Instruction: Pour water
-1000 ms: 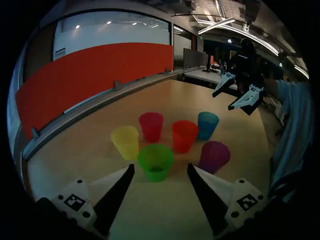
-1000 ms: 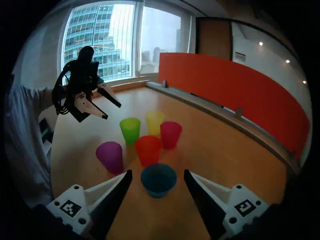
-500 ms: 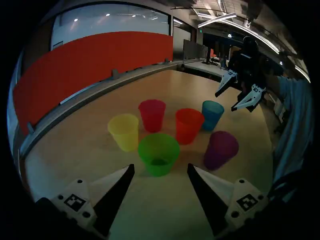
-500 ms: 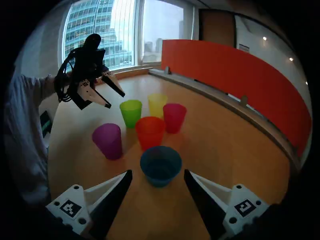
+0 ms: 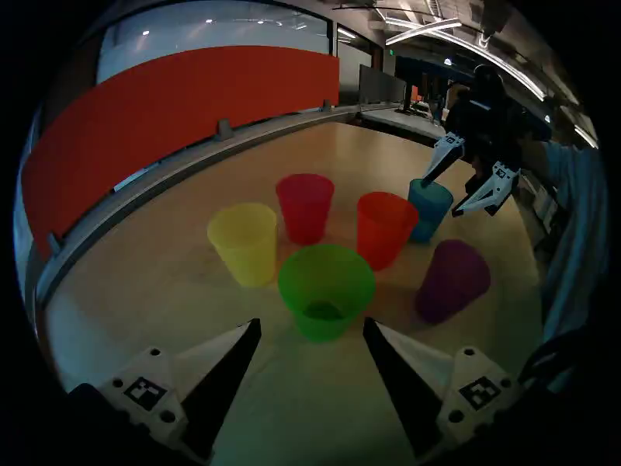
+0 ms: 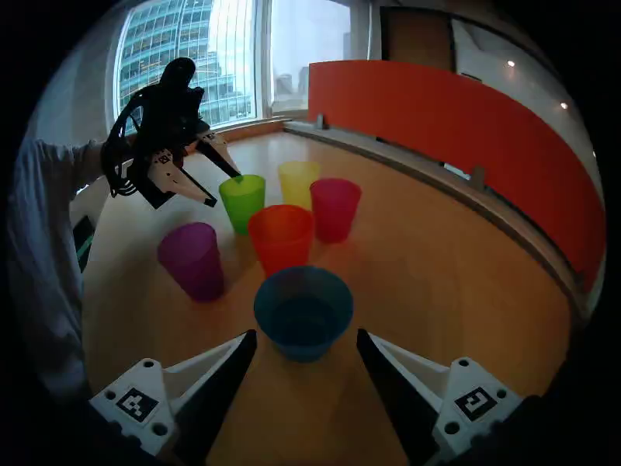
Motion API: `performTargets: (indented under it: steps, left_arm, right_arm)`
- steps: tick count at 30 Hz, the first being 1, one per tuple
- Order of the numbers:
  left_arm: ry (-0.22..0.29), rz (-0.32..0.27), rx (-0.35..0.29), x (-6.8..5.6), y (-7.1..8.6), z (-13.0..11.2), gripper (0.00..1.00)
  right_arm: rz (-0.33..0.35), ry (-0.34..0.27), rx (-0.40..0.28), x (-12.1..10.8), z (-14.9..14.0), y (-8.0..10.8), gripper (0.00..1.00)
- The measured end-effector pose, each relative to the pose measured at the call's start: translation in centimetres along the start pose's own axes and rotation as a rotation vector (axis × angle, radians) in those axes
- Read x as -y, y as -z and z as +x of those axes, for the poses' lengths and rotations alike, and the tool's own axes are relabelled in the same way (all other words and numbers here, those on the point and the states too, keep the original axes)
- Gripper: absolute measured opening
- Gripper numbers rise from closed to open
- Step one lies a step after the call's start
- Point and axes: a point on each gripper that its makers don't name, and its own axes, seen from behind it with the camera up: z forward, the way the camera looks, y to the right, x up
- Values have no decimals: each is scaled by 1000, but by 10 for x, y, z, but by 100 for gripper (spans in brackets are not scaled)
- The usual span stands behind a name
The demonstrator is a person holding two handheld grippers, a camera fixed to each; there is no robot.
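We see 6 plastic cups standing upright in a loose cluster on the wooden desk.

In the left gripper view, the left hand-held gripper is released, its 2 fingers spread wide and grasping nothing. The green cup stands just ahead of it, in line with the gap between the fingertips. Its bottom looks darker, but we cannot tell whether that is water. Behind it stand the yellow cup, the red cup and the orange cup. The purple cup is off to the right.

Farther back, the right hand-held gripper hangs at the blue cup, with 1 fingertip over the rim and the other beside the cup. We cannot tell whether it touches.

In the right gripper view, the right hand-held gripper is likewise released, with nothing between its fingers, and the blue cup sits just ahead of the gap. Beyond it stand the orange cup, the red cup and the yellow cup, with the purple cup to the left.

The left hand-held gripper has 1 fingertip at the rim of the green cup. A pale sleeve runs along the left edge, and an orange-red partition lines the far side of the desk.
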Motion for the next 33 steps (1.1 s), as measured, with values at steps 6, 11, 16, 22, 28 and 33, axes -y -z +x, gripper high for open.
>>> performTargets:
  steps: [6,11,16,22,28,33]
  left_arm:
    - [-13,-12,0,-1,-9,3,98]
    - [-23,-31,-1,-7,-17,6,98]
    - [-30,-45,-5,-12,-24,12,98]
    - [-29,-60,-6,-16,-30,16,99]
    - [-37,-58,2,-16,-35,15,98]
    - [-43,-44,9,-12,-37,15,88]
  right_arm:
    - [10,-4,-4,0,1,-9,100]
    - [15,-3,-5,0,2,-16,100]
    - [21,0,-7,1,4,-21,100]
    - [29,0,-16,2,7,-25,100]
    - [35,1,-19,2,9,-27,100]
    - [36,0,-20,2,8,-27,100]
